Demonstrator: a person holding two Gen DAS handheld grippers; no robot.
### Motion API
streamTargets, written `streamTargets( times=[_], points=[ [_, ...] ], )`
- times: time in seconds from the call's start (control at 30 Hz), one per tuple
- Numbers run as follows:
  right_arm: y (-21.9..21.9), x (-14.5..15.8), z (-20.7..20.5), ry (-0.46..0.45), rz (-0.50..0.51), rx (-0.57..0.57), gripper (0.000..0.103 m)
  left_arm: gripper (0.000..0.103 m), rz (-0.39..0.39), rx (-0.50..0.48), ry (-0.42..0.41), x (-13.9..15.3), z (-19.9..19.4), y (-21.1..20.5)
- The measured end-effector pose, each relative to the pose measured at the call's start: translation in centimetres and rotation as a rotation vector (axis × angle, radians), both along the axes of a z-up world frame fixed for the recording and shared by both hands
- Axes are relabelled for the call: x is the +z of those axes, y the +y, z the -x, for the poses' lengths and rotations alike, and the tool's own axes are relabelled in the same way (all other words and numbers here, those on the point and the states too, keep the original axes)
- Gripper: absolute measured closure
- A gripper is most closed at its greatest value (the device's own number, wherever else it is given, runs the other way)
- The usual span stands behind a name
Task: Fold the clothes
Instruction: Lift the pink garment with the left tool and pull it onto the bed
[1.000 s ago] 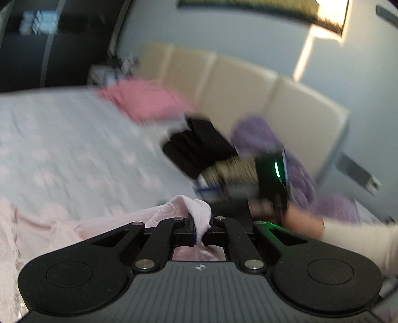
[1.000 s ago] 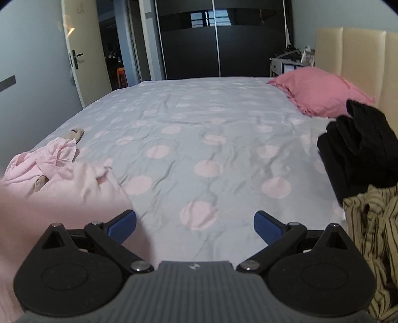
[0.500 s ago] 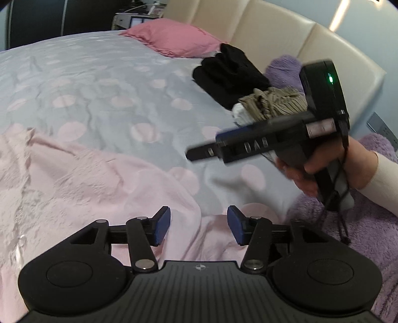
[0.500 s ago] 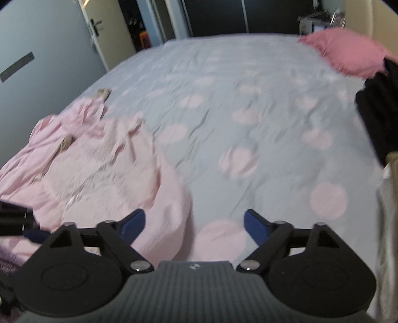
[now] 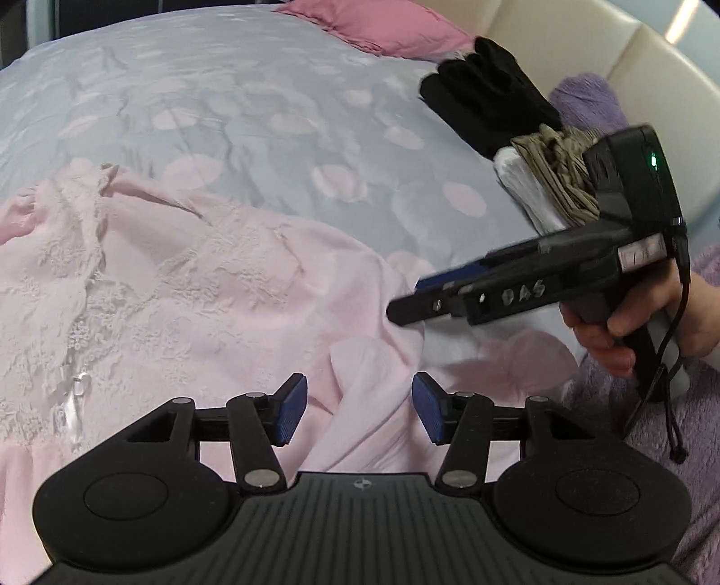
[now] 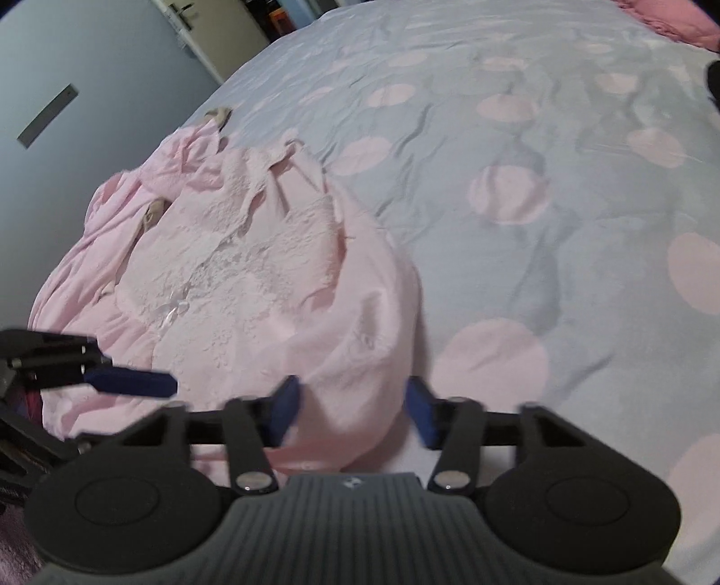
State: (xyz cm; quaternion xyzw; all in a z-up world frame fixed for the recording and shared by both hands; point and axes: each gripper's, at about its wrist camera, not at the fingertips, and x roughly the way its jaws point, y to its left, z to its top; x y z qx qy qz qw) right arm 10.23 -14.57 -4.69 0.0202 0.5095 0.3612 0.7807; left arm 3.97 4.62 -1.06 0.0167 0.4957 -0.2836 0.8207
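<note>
A pale pink lace-fronted garment (image 5: 202, 279) lies crumpled on the bed sheet (image 5: 270, 112). My left gripper (image 5: 360, 405) hangs open just above its near edge, a raised fold between the blue pads without touching them. My right gripper (image 6: 351, 411) is closing around a rounded bulge of the same garment (image 6: 252, 270); the pads flank the cloth and do not clamp it. In the left wrist view the right gripper (image 5: 405, 308) reaches in from the right, held by a hand (image 5: 630, 324), tips at the garment's right edge. One left fingertip (image 6: 130, 381) shows at the left.
A pink pillow (image 5: 382, 22), a black clothes pile (image 5: 486, 103) and a striped olive garment (image 5: 558, 175) on white folded cloth lie along the beige headboard (image 5: 630, 58). A purple fuzzy blanket (image 5: 652, 450) covers the near right. A door (image 6: 216, 27) stands beyond the bed.
The left gripper let go of the pink cloth and opened. Both grippers tipped down and sank towards the garment. The right jaws went from wide open to narrowed around a fold.
</note>
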Motion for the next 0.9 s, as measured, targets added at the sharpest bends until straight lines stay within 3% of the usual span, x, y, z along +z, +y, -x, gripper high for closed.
streamTargets(
  times=[0.03,0.1,0.13,0.27,0.43,0.6,0.73,0.9],
  points=[
    [0.3,-0.1,0.0,-0.003,0.014,0.009,0.08,0.053,0.008,0.01,-0.005,0.2,-0.2,0.2],
    [0.7,0.0,0.1,-0.016,0.03,0.029,0.097,0.053,0.032,0.032,-0.017,0.8,-0.4,0.6],
    [0.8,0.2,0.3,-0.023,0.032,0.05,0.1,0.053,0.047,0.045,-0.024,1.2,-0.5,0.8],
    [1.5,1.1,2.4,-0.058,0.025,0.172,0.102,0.052,0.105,0.102,-0.032,2.1,-0.9,1.8],
    [2.5,2.6,6.3,-0.044,-0.056,0.375,0.102,0.052,0.17,0.137,0.028,1.7,-1.1,2.3],
    [2.9,4.1,9.3,0.023,-0.201,0.57,0.102,0.052,0.148,0.195,0.076,0.6,-0.2,2.7],
    [3.3,4.4,11.5,-0.004,-0.198,0.7,0.102,0.053,0.115,0.242,0.086,-0.3,0.9,3.2],
    [4.1,3.5,12.6,-0.044,-0.113,0.756,0.102,0.052,0.08,0.328,0.026,-0.4,2.2,4.3]
  ],
)
